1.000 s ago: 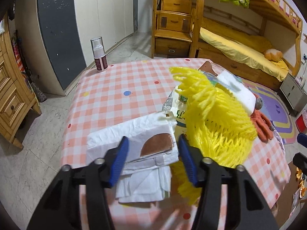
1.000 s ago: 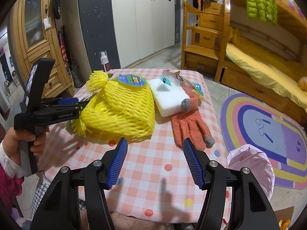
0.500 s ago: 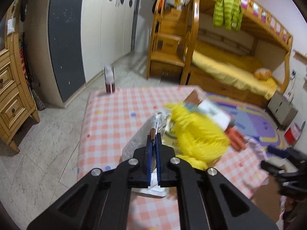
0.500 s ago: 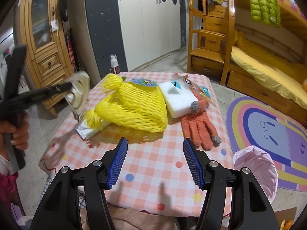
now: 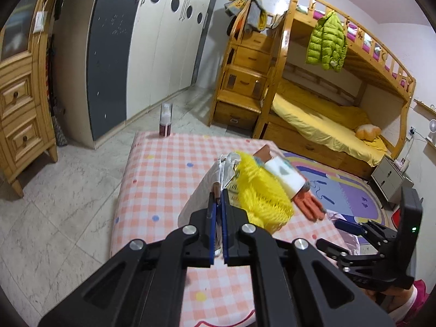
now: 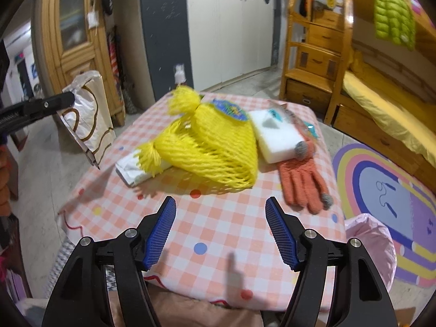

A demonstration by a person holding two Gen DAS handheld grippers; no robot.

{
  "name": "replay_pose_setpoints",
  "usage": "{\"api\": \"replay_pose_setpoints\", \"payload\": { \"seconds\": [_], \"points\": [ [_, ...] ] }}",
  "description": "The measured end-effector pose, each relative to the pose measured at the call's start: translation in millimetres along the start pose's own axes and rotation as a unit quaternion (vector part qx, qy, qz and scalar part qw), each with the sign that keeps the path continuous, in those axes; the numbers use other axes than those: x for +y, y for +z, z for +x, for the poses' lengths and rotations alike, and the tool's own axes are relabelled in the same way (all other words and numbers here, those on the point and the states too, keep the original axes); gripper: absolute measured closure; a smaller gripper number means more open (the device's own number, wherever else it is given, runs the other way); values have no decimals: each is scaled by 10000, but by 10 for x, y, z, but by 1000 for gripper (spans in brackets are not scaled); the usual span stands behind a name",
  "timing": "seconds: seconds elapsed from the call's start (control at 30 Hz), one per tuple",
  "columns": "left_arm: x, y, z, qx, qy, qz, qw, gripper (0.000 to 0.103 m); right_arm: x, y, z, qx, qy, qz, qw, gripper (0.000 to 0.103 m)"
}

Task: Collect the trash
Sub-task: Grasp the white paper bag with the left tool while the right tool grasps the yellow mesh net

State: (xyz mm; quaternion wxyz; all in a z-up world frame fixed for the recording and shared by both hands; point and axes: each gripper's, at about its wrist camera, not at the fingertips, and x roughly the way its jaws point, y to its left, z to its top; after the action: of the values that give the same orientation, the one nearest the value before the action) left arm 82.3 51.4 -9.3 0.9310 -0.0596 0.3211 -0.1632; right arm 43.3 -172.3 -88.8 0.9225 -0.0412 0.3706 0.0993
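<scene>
My left gripper (image 5: 217, 200) is shut on a white paper wrapper with brown lines (image 5: 203, 190). In the right wrist view the left gripper (image 6: 66, 99) holds that wrapper (image 6: 87, 120) in the air off the table's left edge. On the checked tablecloth (image 6: 218, 231) lie a yellow foam net (image 6: 209, 147), a folded white paper (image 6: 128, 169) under its tassel, a white foam block (image 6: 278, 136) and an orange glove (image 6: 302, 182). My right gripper (image 6: 220, 205) hovers over the near edge; its jaws are opening with nothing between them. From the left wrist it appears as the right gripper (image 5: 331, 234).
A pink bin bag (image 6: 370, 245) stands open by the table's near right corner, over a striped rug (image 6: 381, 190). A pump bottle (image 5: 165, 121) is on the far corner. A bunk bed (image 5: 327, 125), wardrobes and a wooden cabinet (image 5: 19, 109) ring the room.
The left gripper closed on the wrapper, lifted it off the table and carried it up and away from the yellow net. The right gripper's jaws have spread a little wider.
</scene>
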Motion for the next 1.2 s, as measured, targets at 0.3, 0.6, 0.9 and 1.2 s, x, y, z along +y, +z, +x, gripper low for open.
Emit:
{"api": "replay_pose_setpoints", "payload": {
  "seconds": [0.3,0.6,0.9,1.2],
  "points": [
    [100,-80,119,166,-4,-154,9997,102,119,172,626,256,-338,-690,9967,18],
    [107,10,223,163,38,-148,9998,102,179,349,994,327,-432,-1347,9894,40],
    [77,-15,128,135,117,-110,9998,102,306,215,266,-415,35,-1356,9899,97],
    [-76,-83,28,145,84,37,9999,102,429,63,-339,-733,463,-1315,9875,97]
  ]
}}
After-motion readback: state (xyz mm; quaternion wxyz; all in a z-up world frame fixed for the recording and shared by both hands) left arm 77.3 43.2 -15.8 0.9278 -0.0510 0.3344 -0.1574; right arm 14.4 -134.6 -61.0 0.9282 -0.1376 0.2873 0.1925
